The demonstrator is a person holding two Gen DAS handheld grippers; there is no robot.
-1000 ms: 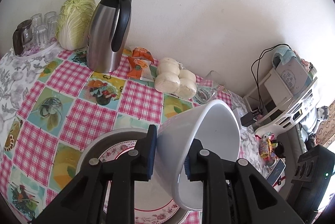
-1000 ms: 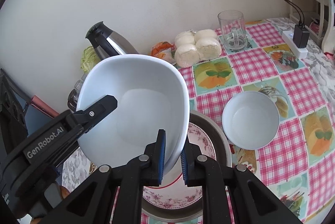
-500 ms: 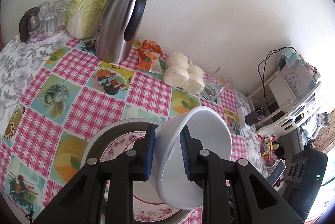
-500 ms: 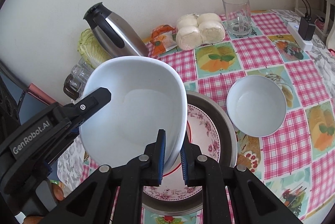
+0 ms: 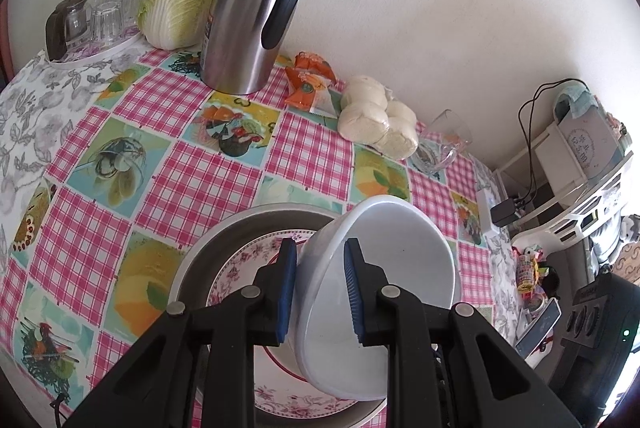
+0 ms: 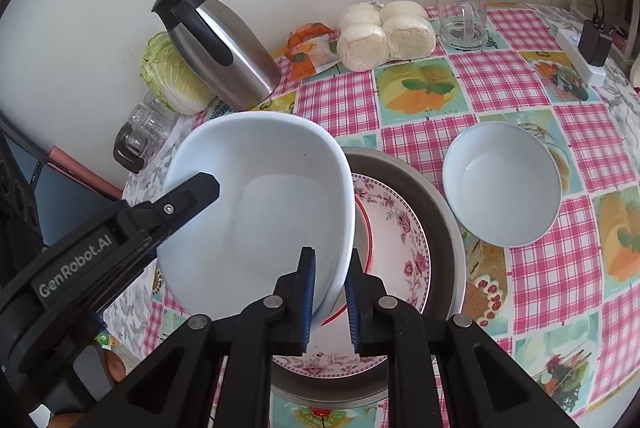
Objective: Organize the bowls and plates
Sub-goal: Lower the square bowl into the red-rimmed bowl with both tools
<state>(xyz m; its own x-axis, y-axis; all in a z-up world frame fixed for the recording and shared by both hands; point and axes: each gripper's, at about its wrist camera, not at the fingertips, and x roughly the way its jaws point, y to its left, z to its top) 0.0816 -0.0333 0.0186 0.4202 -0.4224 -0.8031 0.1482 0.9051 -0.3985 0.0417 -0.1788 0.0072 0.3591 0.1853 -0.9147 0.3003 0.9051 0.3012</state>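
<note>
right claw point(image 6: 329, 292) view alone shows second bowl point(image 6: 502, 184) on table.

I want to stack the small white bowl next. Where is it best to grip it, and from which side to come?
Probably take the small white bowl by its thin rim, one finger inside and one outside, coming from above. It stands upright and open on the tablecloth, beside the metal tray. Its near edge, away from the tray, looks clear.

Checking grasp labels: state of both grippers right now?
Left gripper: shut on the rim of the big white bowl.
Right gripper: shut on the opposite rim of the same bowl, above the floral plate.
</note>
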